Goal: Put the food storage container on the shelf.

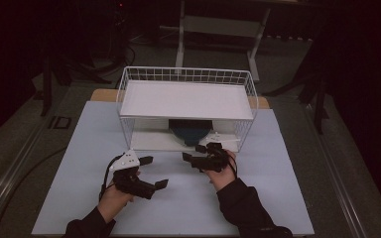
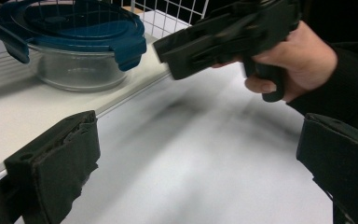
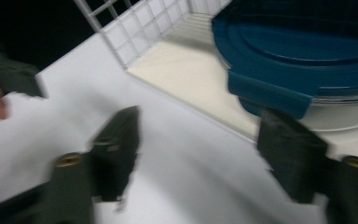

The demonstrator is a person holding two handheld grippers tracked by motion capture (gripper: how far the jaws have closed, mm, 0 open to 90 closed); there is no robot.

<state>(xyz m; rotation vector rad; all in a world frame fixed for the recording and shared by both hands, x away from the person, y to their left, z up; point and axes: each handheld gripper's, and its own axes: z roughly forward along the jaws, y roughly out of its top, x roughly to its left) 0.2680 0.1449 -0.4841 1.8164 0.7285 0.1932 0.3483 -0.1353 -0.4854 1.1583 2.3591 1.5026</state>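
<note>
A round glass container with a dark blue clip lid (image 1: 191,133) (image 2: 74,42) (image 3: 303,51) sits on the lower shelf of a white wire rack (image 1: 186,75), near its front edge. My right gripper (image 1: 198,151) (image 3: 204,154) hovers just in front of that shelf, open, nothing between its jaws; the lid's clip lies just beyond its right jaw. The left gripper view also catches that right gripper (image 2: 214,37), held in a hand. My left gripper (image 1: 154,172) (image 2: 198,163) is held over the tabletop left of the right one, open and empty.
The rack has a flat white upper shelf (image 1: 186,99) over the container, with wire walls at the sides and back. A pale blue tabletop (image 1: 89,148) spreads in front and to both sides. Dark floor and a white frame (image 1: 218,29) lie beyond.
</note>
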